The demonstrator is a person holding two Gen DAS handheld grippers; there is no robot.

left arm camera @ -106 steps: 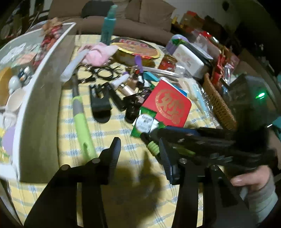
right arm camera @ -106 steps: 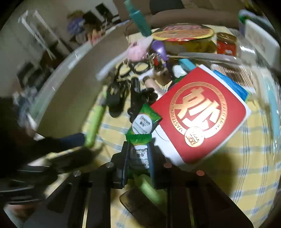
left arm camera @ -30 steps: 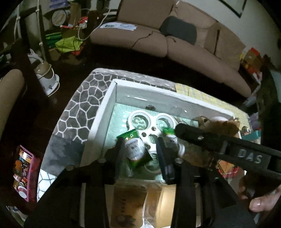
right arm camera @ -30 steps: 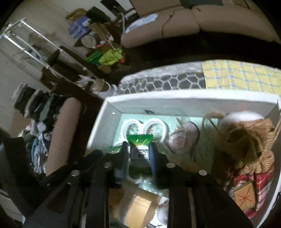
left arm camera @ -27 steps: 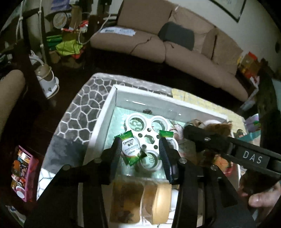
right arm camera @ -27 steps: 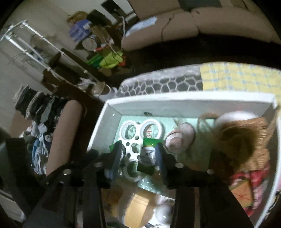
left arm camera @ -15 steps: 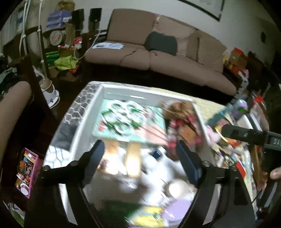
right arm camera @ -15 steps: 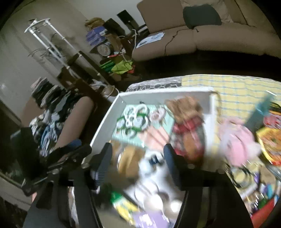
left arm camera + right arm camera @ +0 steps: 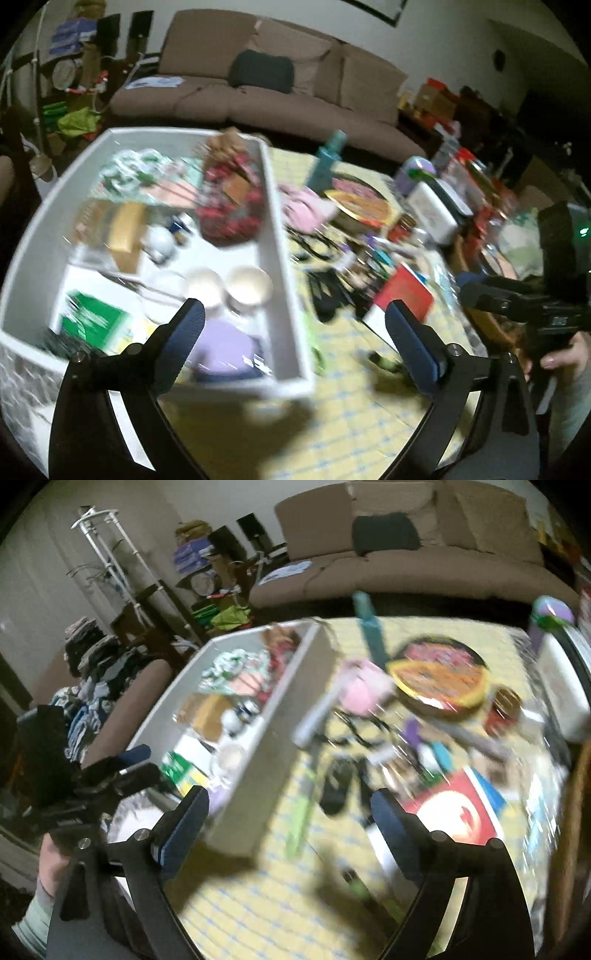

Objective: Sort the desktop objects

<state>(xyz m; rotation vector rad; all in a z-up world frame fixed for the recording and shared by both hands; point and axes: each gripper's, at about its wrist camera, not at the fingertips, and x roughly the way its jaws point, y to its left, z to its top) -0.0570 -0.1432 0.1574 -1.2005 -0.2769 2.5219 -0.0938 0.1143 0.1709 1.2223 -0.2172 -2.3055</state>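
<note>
Both jaws have just been opening; left hand-held gripper (image 9: 293,325) & right hand-held gripper (image 9: 290,814) are seen spread wide, nothing between. Remaining clutter, e.g. red booklet (image 9: 456,818), lies on surface (image 9: 351,417) beside white bin (image 9: 286,295); one item should be targeted, approached slowly.

**Box on the left, clutter on the right**

So the box (image 9: 284,266) sits on the left part of the table (image 9: 351,424), with two bowls (image 9: 249,284) side by side against its right wall, near the front. A wreath (image 9: 231,210) lies further back in it. Just right of the box there's a cloth (image 9: 303,206), with a bottle (image 9: 327,158) standing behind it. A round tin (image 9: 439,675) sits right of those. Nearer the front, a card (image 9: 458,812) lies on the table. The sofa (image 9: 258,92) is behind everything.
</note>
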